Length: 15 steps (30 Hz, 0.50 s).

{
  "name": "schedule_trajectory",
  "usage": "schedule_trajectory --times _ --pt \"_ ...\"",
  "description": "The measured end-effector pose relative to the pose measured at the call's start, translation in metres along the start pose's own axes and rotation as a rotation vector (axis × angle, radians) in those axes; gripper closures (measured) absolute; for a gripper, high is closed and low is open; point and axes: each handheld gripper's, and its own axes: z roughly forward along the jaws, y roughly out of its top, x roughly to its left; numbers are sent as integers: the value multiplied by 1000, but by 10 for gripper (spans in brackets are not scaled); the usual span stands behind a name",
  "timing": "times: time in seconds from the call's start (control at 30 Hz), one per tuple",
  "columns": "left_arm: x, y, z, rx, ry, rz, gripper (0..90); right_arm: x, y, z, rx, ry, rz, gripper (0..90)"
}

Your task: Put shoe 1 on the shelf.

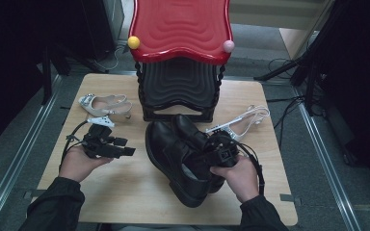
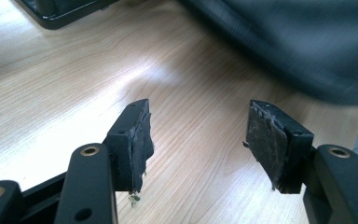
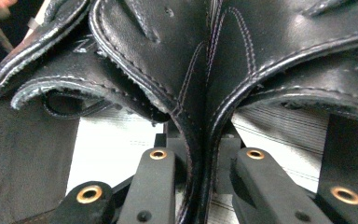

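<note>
Shoes: pair of black leather shoes (image 1: 183, 156) lies in front of the red-topped stool (image 1: 180, 29), toes toward it. Right gripper (image 1: 218, 149) is clamped on both inner collar edges pressed together (image 3: 200, 116), so one grip can carry the pair. Left gripper (image 1: 120, 147), left of the shoes, hangs wide open and empty over bare table (image 2: 51, 93), likely in reserve. Silver sandal (image 1: 103, 106) lies left of the stool, white sandal (image 1: 243, 120) right.

The 2 black shoes (image 1: 178, 154) look like smooth, glossy stitched leather; the table (image 1: 125, 187) is pale matt wood grain; the stool seat (image 1: 180, 26) is shiny red plastic.
</note>
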Motion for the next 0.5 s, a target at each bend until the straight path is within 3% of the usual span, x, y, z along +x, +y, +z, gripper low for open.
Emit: schedule_trajectory --times 0.27,0.5 --pt "-4 1 5 13 -10 16 410 10 24 -30 -79 17 -20 823" --pt "-5 0 6 16 -19 21 411 9 54 -38 -138 6 6 822"
